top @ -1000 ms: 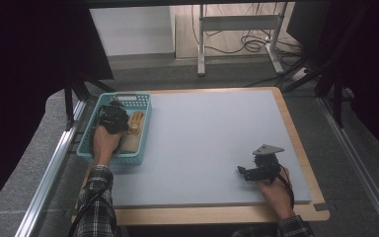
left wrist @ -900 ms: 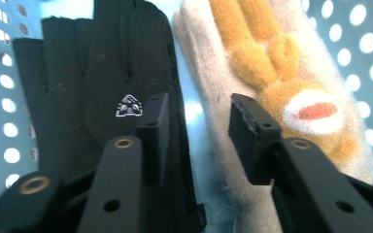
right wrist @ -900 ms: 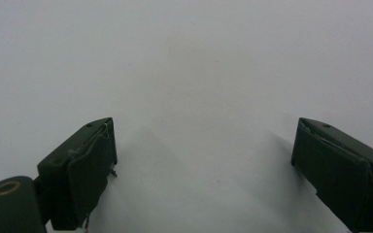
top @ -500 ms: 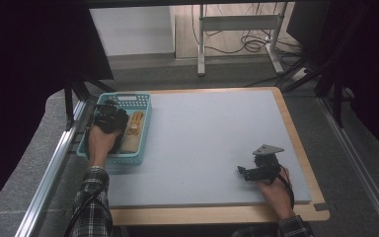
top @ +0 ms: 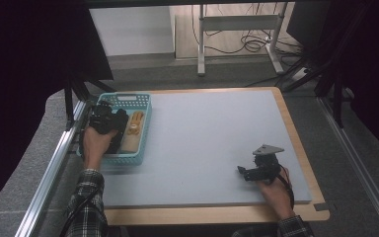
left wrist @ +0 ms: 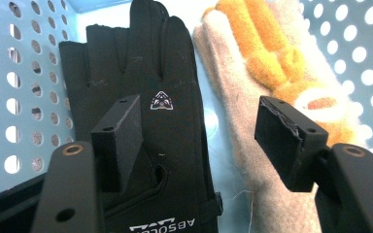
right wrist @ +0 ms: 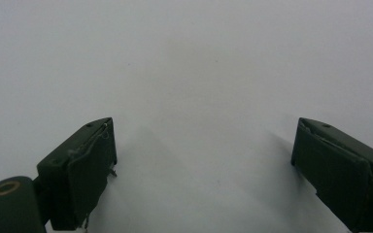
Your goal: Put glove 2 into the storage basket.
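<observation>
One grey mat [top: 202,143] (wood-edged table [top: 306,148]).

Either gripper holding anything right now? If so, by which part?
Nothing is held. The left gripper, jaws just opening, stands apart over the black glove in the basket. The right gripper is open over bare table.

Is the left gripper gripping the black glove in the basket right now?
Apart. The left gripper view shows the left gripper open above the black glove, its jaws having just been opening.

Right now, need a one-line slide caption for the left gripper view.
Left tool, jaws just opened, poised over a black glove lying beside a beige-and-orange knit glove in a perforated light-blue basket.
</observation>
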### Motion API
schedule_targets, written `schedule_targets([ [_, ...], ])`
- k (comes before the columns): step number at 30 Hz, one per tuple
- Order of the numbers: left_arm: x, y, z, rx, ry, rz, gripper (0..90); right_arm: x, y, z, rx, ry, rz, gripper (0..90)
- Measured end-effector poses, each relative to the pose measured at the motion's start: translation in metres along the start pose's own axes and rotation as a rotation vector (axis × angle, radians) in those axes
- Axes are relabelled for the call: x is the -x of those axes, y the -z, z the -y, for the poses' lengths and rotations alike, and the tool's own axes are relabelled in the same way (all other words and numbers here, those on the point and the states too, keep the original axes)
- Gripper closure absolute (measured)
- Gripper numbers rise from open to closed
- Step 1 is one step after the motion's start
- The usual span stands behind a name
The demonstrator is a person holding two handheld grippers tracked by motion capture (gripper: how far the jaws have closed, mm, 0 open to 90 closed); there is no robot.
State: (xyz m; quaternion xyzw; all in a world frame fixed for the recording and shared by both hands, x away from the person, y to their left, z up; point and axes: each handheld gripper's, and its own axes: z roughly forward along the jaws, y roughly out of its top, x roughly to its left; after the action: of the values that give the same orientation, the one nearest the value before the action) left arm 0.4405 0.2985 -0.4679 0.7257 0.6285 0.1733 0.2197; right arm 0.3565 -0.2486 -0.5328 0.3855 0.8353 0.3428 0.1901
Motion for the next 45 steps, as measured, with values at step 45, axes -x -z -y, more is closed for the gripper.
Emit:
schedule_targets([
  [45,0.010,0.039,0.011,0.108,-0.053,0.129,6.8,0.000,0.000,0.000,-0.001,0.000,0.000,8.8],
])
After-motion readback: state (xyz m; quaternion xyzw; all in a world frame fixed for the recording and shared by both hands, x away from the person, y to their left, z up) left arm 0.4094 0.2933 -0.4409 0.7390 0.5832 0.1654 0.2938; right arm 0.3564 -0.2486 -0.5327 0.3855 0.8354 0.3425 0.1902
